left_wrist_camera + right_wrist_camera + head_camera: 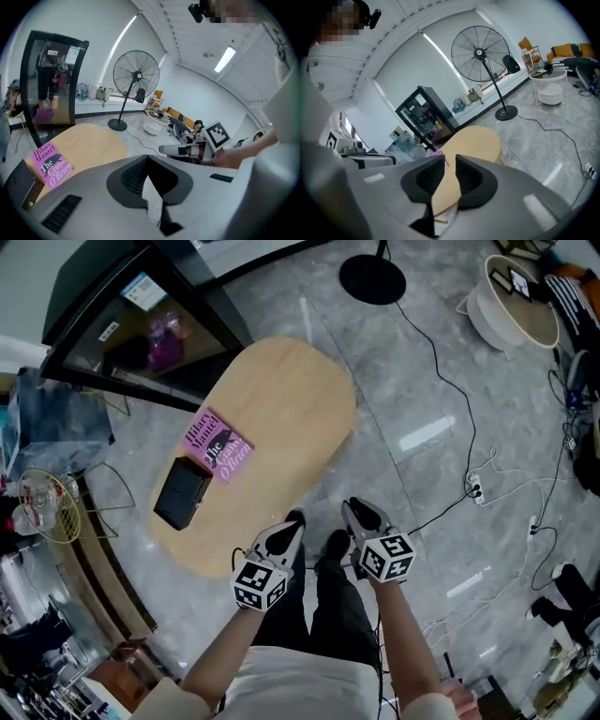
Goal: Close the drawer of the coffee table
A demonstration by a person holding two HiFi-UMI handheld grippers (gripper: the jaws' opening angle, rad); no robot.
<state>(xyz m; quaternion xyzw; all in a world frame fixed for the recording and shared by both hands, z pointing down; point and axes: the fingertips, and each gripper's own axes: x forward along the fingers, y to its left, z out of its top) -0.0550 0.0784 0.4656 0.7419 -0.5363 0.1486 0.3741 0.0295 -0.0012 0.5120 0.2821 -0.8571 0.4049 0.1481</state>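
No drawer is seen standing out from the coffee table. Its front is hidden beneath the oval top, so the drawer is judged to be already pushed in. A pink book and a black box are laid side by side towards the top's left edge. The left gripper is held by the near edge, its jaws brought together on nothing. The right gripper is held just beside it, its jaws narrowly parted and empty. Both are judged to be held clear because the push is done. Open floor is left to the table's right, with cables strewn farther off.
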